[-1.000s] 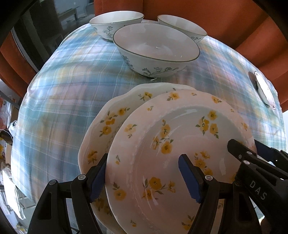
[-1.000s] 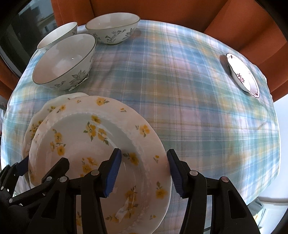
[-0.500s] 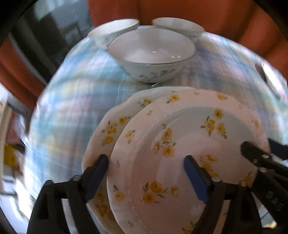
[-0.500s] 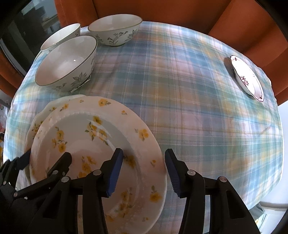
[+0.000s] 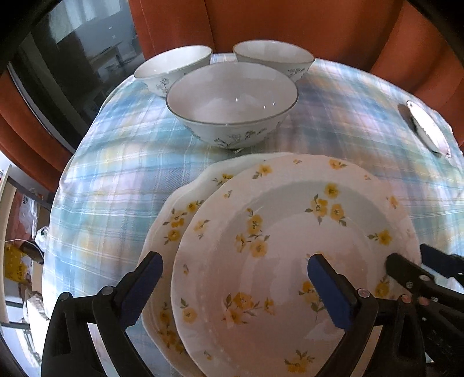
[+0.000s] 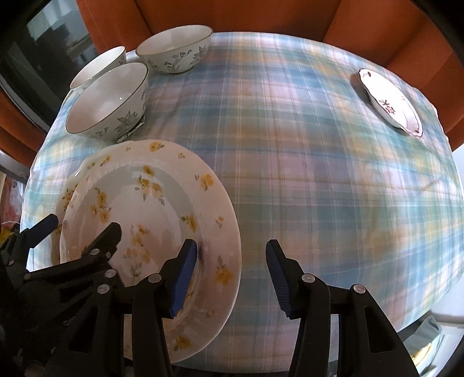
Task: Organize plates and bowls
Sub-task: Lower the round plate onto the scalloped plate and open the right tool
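left gripper (image 5: 235,285) spread over top yellow-flower plate (image 5: 290,261), nothing pinched. right gripper (image 6: 232,271) spread astride its right rim. second plate (image 5: 174,220) beneath, offset left. three bowls (image 5: 232,104) beyond on plaid tablecloth (image 6: 304,162); small plate (image 6: 390,101) far right.

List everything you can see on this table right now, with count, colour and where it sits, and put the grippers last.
Yellow-flower plates: two, white with yellow flowers, stacked off-centre at the near left edge.
Bowls: three, white with grey-blue floral print, clustered at the far left.
Small plate: one, white with dark red trim, far right.
Tablecloth: one, blue plaid, covering the table.
Orange chairs: behind the table; count unclear.
Left gripper: black, blue pads, open over the stack.
Right gripper: same, open at the stack's right rim.
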